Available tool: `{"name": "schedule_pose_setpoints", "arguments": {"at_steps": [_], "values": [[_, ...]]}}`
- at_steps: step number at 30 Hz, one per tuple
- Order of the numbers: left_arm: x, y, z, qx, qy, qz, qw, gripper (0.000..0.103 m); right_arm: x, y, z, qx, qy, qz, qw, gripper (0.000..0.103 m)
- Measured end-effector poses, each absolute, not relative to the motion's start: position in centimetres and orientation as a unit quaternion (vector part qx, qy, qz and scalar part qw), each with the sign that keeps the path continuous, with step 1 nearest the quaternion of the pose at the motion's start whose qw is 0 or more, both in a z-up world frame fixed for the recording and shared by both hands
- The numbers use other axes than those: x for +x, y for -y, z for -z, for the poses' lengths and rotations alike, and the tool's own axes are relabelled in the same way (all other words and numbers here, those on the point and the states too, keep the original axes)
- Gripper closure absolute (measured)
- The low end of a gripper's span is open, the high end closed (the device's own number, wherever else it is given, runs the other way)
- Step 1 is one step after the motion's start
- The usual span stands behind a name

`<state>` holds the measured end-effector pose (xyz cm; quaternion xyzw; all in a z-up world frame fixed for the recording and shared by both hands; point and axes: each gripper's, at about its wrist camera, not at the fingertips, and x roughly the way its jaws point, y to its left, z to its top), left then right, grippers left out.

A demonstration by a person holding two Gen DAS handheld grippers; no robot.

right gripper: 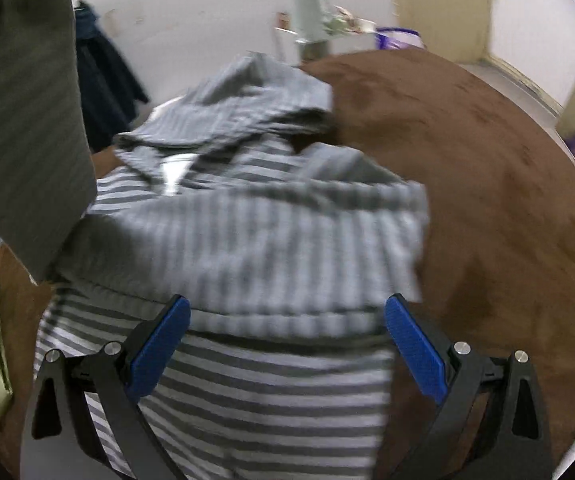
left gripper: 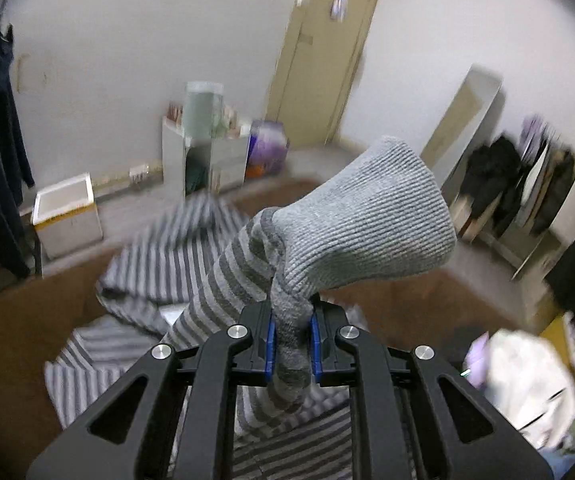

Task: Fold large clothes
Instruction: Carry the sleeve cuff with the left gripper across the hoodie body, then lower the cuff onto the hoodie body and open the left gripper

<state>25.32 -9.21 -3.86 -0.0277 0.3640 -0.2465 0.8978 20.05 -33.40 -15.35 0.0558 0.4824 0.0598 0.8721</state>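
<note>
We see the left gripper (left gripper: 292, 344) angled downward over a brown bed (left gripper: 15, 352), its blue pads (left gripper: 270, 344) clamped tight on the bunched cuff end of a grey striped sweater (left gripper: 223, 280). The ribbed cuff (left gripper: 371, 224) flares out above the jaws, lifted clear of the bed, while the sleeve trails down and back to the rest of the garment, which lies rumpled on the brown cover. From the right wrist we look steeply down on the same sweater (right gripper: 247, 240), spread in loose folds across the bed (right gripper: 487, 160). The right gripper (right gripper: 287, 344) hangs over the striped body with its blue pads (right gripper: 159, 344) wide apart and nothing pressed between them. Both views are smeared with blur. Beyond the bed stand a white wall (left gripper: 127, 40), a cream door (left gripper: 327, 48) and a small white cabinet (left gripper: 203, 156).
</note>
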Motion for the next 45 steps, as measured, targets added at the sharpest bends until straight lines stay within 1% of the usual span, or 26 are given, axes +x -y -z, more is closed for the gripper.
{"name": "schedule_pose_setpoints", "arguments": {"at_steps": [2, 5, 9, 12, 15, 17, 18, 19, 20, 21, 22, 24, 28, 32, 35, 37, 41, 45], "values": [[26.3, 10.6, 8.5, -0.03, -0.403, 0.242, 0.882, 0.087, 19.8, 34.9, 15.8, 0.058, -0.487, -0.048, 0.87, 0.006], [26.9, 12.0, 13.5, -0.031, -0.435, 0.227, 0.871, 0.087, 19.4, 36.4, 16.4, 0.059, -0.493, -0.034, 0.867, 0.006], [26.6, 14.5, 18.2, -0.01, -0.47, 0.226, 0.853, 0.087, 19.2, 37.5, 17.1, 0.056, -0.501, -0.024, 0.863, 0.006], [25.9, 15.4, 19.8, -0.005, -0.484, 0.234, 0.843, 0.087, 19.1, 37.7, 17.4, 0.049, -0.504, -0.021, 0.862, 0.006], [25.7, 15.7, 19.3, -0.005, -0.484, 0.236, 0.843, 0.087, 19.3, 37.9, 17.4, 0.048, -0.506, -0.019, 0.861, 0.006], [26.0, 15.5, 18.8, -0.013, -0.487, 0.24, 0.839, 0.085, 19.4, 38.0, 17.3, 0.045, -0.507, -0.019, 0.861, 0.006], [26.0, 15.5, 18.7, -0.016, -0.49, 0.243, 0.837, 0.081, 19.4, 38.0, 17.2, 0.044, -0.505, -0.019, 0.862, 0.006], [26.0, 15.5, 18.5, -0.018, -0.493, 0.246, 0.834, 0.069, 19.5, 38.0, 17.1, 0.045, -0.504, -0.019, 0.862, 0.006], [26.1, 15.3, 18.5, -0.019, -0.495, 0.248, 0.833, 0.061, 19.5, 38.1, 17.0, 0.048, -0.503, -0.02, 0.863, 0.006], [25.7, 15.2, 18.2, -0.021, -0.495, 0.252, 0.831, 0.04, 19.4, 38.1, 16.8, 0.05, -0.501, -0.021, 0.864, 0.006], [25.3, 15.0, 17.8, -0.026, -0.49, 0.255, 0.833, 0.03, 19.4, 38.1, 16.5, 0.052, -0.498, -0.024, 0.865, 0.006], [24.4, 14.4, 16.8, -0.034, -0.478, 0.267, 0.836, 0.028, 19.4, 38.2, 16.1, 0.059, -0.494, -0.031, 0.867, 0.006], [23.4, 12.8, 15.5, -0.026, -0.472, 0.259, 0.842, 0.016, 19.4, 37.7, 15.5, 0.07, -0.484, -0.054, 0.87, 0.006], [23.9, 9.6, 15.6, -0.013, -0.47, 0.207, 0.858, 0.015, 20.3, 36.8, 14.9, 0.1, -0.466, -0.094, 0.874, 0.006], [25.3, 5.6, 16.6, -0.015, -0.479, 0.148, 0.865, 0.015, 22.0, 35.7, 14.6, 0.105, -0.447, -0.118, 0.881, 0.007], [26.0, 3.3, 17.1, -0.021, -0.483, 0.118, 0.868, 0.015, 23.4, 34.9, 14.7, 0.09, -0.442, -0.127, 0.884, 0.012], [26.8, -1.7, 18.8, -0.037, -0.499, 0.069, 0.863, 0.015, 25.9, 34.2, 15.6, 0.064, -0.448, -0.141, 0.881, 0.016], [27.2, -4.8, 20.5, -0.058, -0.509, 0.051, 0.857, 0.015, 27.8, 34.6, 17.1, 0.055, -0.467, -0.147, 0.87, 0.022]]}}
